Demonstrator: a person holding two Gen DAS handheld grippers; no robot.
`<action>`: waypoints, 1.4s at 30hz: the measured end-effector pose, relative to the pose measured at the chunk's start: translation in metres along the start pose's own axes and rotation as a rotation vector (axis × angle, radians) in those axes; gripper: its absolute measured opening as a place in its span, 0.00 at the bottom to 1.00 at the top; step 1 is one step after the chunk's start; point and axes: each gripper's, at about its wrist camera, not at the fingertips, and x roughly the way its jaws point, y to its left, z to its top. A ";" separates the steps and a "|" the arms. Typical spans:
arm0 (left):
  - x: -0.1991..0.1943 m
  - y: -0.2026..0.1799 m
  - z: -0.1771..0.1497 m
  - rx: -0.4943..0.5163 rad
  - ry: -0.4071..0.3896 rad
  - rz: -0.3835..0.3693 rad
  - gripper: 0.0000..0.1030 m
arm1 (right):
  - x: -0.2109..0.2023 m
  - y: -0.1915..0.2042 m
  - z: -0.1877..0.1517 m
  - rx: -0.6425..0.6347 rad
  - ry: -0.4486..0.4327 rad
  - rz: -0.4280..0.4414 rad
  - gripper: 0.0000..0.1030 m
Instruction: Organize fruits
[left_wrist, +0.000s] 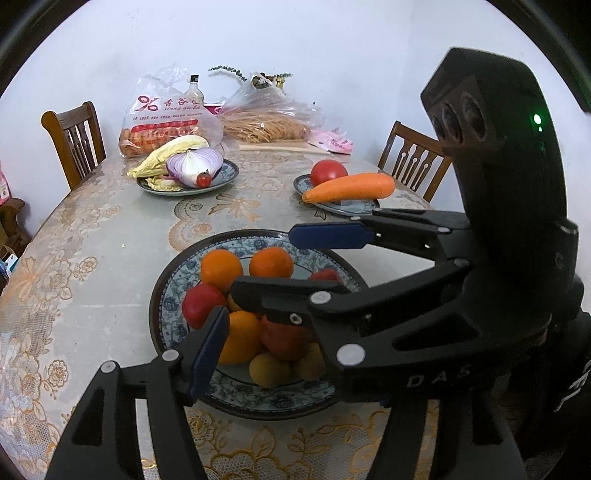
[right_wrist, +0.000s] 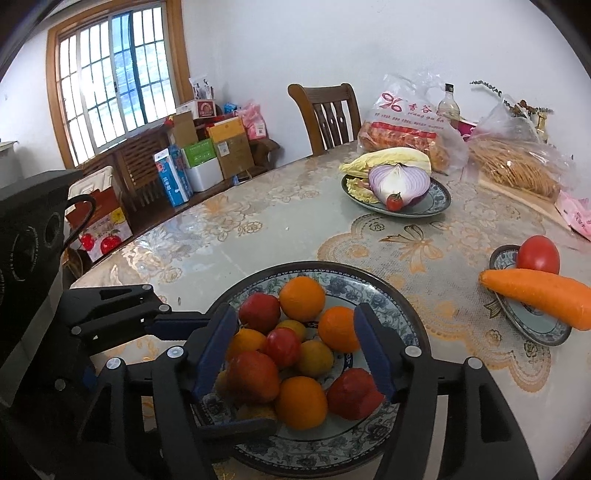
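Note:
A large blue-patterned plate (left_wrist: 168, 295) (right_wrist: 391, 295) near the table's front edge holds a heap of oranges (left_wrist: 221, 268) (right_wrist: 302, 298), red fruits (left_wrist: 201, 304) (right_wrist: 258, 313) and small yellow fruits (left_wrist: 269, 369) (right_wrist: 314, 357). Both grippers hover just over this heap and cross each other. My left gripper (left_wrist: 291, 350) (right_wrist: 240, 373) is open; its right finger is hidden behind the other gripper in the left wrist view. My right gripper (right_wrist: 295, 350) (left_wrist: 264, 264) is open too. Fruit lies between its blue pads (right_wrist: 216, 350), but they press on nothing.
At the back, a plate (left_wrist: 231, 173) (right_wrist: 439, 199) carries cabbage, a halved red onion and a cherry tomato. A small plate (left_wrist: 301, 184) (right_wrist: 532, 325) on the right holds a tomato and a carrot. Food bags (left_wrist: 166, 118), a bottle, chairs and boxes by the window surround the table.

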 end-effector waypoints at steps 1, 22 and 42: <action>0.000 0.000 0.000 0.001 0.000 0.002 0.67 | 0.000 0.000 0.000 0.003 0.001 0.001 0.66; -0.053 -0.028 -0.010 0.052 -0.083 0.130 0.75 | -0.071 0.020 -0.012 0.070 -0.121 -0.110 0.82; -0.105 -0.065 -0.056 0.089 -0.113 0.183 0.78 | -0.146 0.062 -0.064 0.069 -0.203 -0.182 0.82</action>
